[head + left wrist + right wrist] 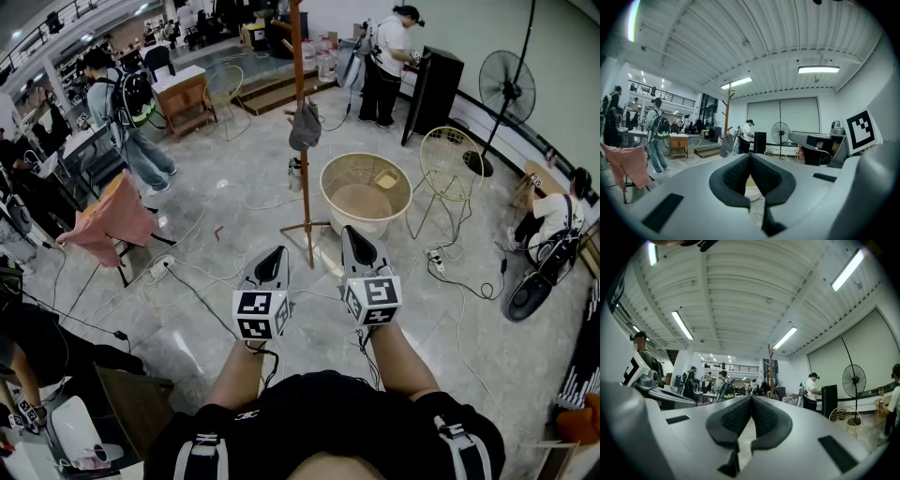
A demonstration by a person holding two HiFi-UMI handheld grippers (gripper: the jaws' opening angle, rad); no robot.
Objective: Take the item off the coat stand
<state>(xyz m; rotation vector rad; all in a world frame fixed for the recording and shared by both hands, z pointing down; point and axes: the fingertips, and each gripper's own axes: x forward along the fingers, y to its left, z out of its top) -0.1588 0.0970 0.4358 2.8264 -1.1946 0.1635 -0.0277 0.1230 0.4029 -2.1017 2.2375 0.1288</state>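
A tall wooden coat stand [300, 103] rises from the marble floor ahead of me, and a grey hat-like item [305, 127] hangs from it about halfway up. Both grippers are held low and side by side, well short of the stand. My left gripper [274, 253] is shut with nothing in it, and so is my right gripper [352, 232]. In the left gripper view the shut jaws [750, 155] point toward the stand [726, 112] with the grey item [726, 145] on it. The right gripper view shows shut jaws [751, 398] and the stand's top [770, 366] far off.
A big round tub [366, 192] stands just right of the stand's base, with a wire chair [448, 164] and a floor fan [506, 89] beyond. Cables [202, 281] trail over the floor. A pink cloth [108, 220] drapes a chair at left. Several people stand around.
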